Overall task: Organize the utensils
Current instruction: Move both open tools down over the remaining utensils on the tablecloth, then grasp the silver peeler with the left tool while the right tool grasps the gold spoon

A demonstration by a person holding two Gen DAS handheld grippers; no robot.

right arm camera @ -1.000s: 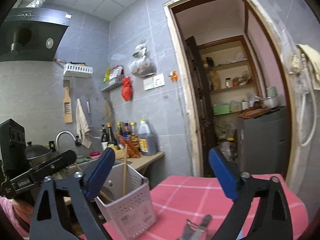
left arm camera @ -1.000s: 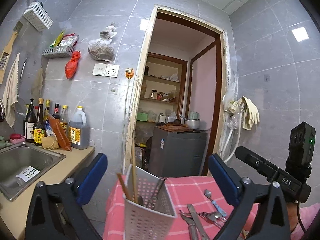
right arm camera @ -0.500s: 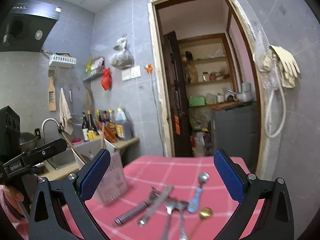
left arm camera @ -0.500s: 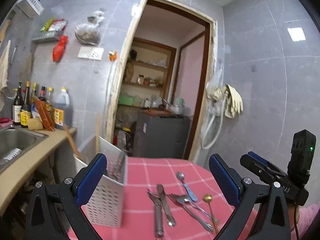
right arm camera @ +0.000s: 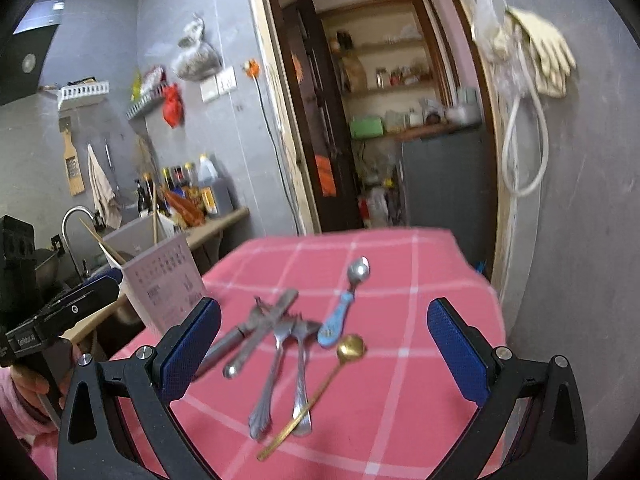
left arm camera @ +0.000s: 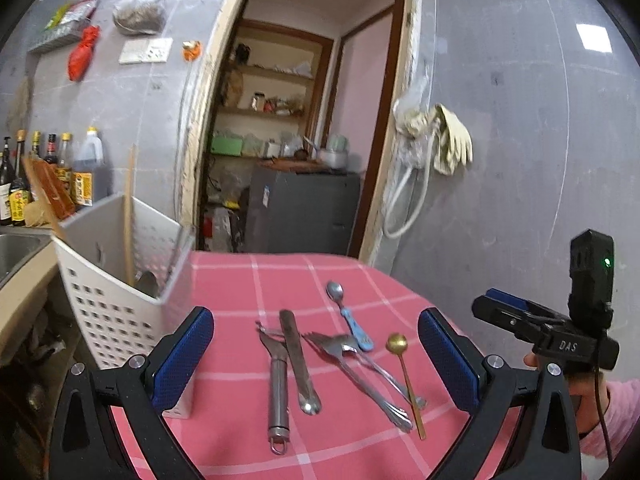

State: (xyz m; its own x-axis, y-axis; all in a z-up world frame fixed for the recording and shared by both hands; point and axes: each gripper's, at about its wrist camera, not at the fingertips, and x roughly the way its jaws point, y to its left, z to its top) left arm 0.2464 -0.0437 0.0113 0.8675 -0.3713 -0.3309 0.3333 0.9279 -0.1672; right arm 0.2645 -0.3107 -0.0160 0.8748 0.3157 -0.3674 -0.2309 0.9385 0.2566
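Observation:
Several utensils lie loose on the pink checked tablecloth: a steel peeler, a table knife, two forks, a blue-handled spoon and a gold spoon. A white perforated caddy stands at the table's left with chopsticks in it. My left gripper is open above the utensils, holding nothing. My right gripper is open too, hovering over the forks, the gold spoon and the blue-handled spoon; the caddy lies to its left.
A counter with a sink and bottles runs along the left wall. Behind the table an open doorway shows a grey cabinet and shelves. A hose and gloves hang on the right wall. The other hand-held gripper shows at the right.
Both grippers have tipped downward and drawn back from the caddy, so the utensils on the cloth now fill the lower middle of both views. Both stay open.

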